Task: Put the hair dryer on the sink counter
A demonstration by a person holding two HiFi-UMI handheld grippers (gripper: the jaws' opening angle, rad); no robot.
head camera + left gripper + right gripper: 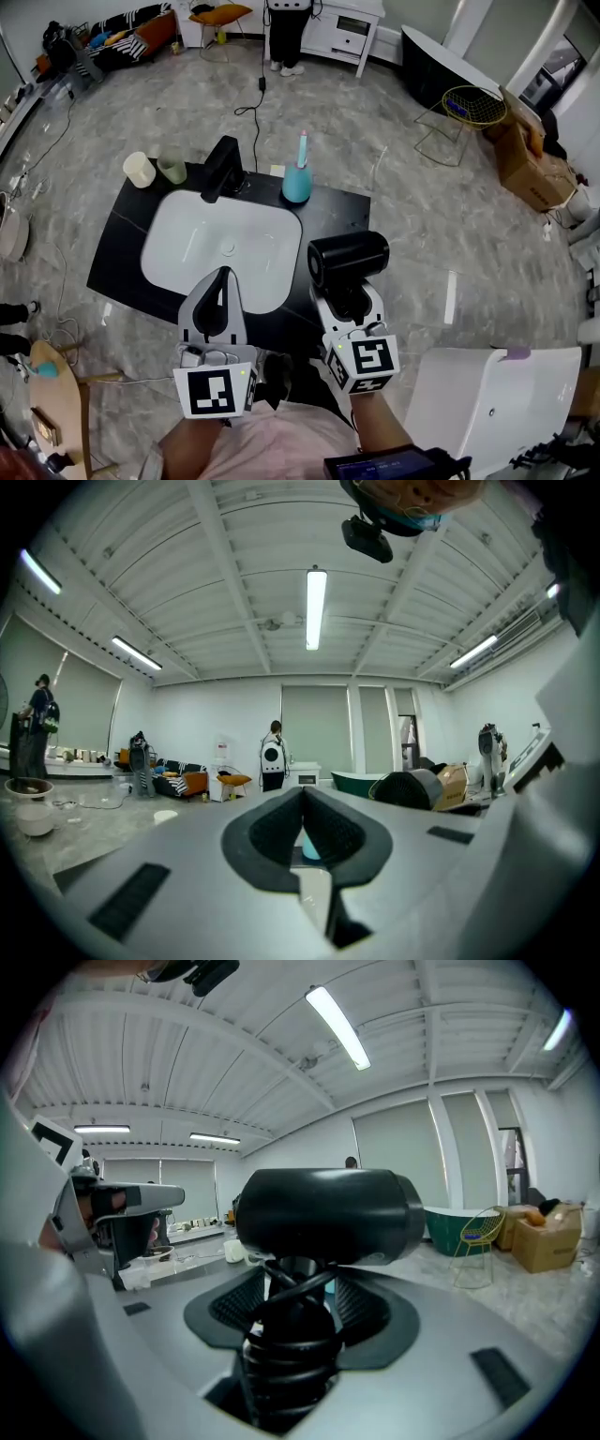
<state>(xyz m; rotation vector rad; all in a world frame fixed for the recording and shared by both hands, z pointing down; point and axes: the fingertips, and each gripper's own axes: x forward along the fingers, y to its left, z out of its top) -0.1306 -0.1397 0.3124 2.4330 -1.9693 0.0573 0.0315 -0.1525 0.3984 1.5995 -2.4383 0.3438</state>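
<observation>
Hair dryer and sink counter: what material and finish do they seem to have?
The hair dryer looks like black plastic, semi-gloss: a soft highlight lies along its barrel. The sink counter looks like dark stone or a stone-look slab, smooth with little shine; the picture cannot settle which.

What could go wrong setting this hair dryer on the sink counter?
The hair dryer, clamped by its cord-wrapped handle in the right gripper, hangs beside the basin; the counter is narrow there, so it might roll into the basin or off the edge. It could knock the teal toothbrush cup.
</observation>
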